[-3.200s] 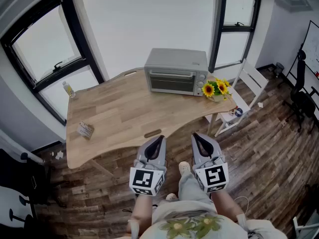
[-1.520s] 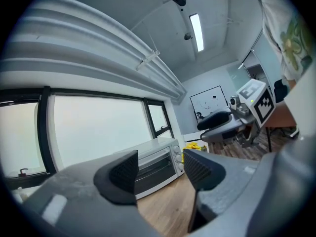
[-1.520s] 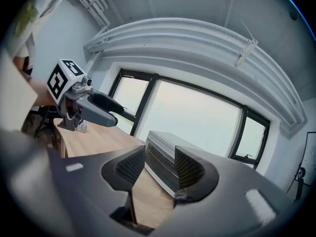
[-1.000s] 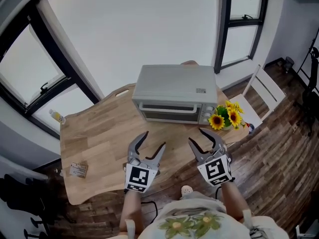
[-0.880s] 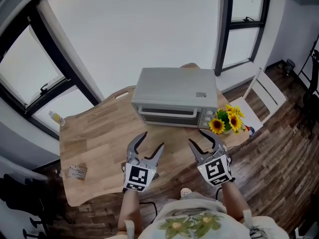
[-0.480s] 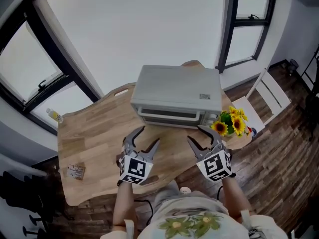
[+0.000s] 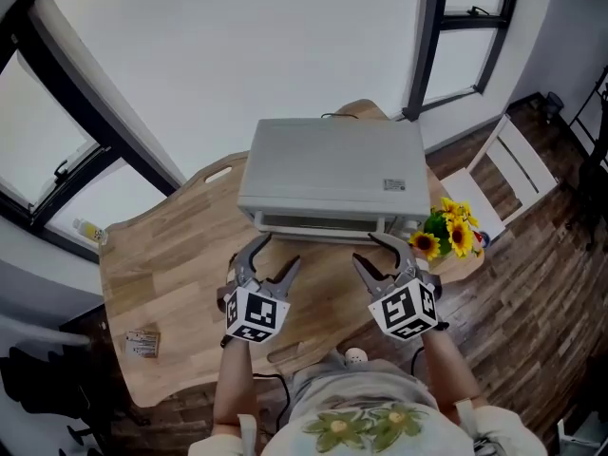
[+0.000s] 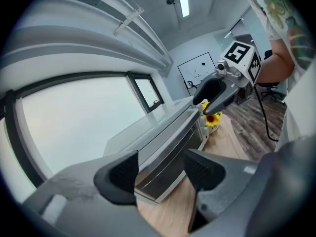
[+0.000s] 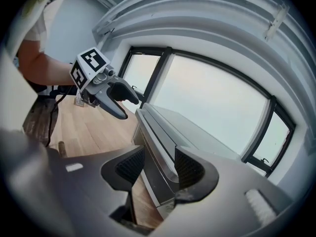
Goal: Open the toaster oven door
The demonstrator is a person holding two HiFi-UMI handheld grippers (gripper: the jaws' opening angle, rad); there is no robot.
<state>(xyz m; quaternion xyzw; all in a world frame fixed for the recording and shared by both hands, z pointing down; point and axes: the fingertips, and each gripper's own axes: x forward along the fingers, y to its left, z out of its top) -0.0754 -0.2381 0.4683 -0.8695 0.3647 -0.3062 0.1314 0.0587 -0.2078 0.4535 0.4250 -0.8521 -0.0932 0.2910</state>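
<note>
A grey toaster oven stands at the back of the wooden table, its door shut and its long handle across the top of the front. My left gripper hovers open just in front of the door's left part, touching nothing. My right gripper is open too, in front of the door's right part. In the left gripper view the open jaws frame the oven front. In the right gripper view the gripper has the handle showing between its jaws, still short of it.
A pot of sunflowers sits right of the oven, near the table's right edge. A white chair stands beyond it. A small packet lies front left, a bottle on the sill at the left.
Both grippers, shut and low by the table's near edge at first, have opened and moved forward to the oven front. The oven door has stayed shut.
</note>
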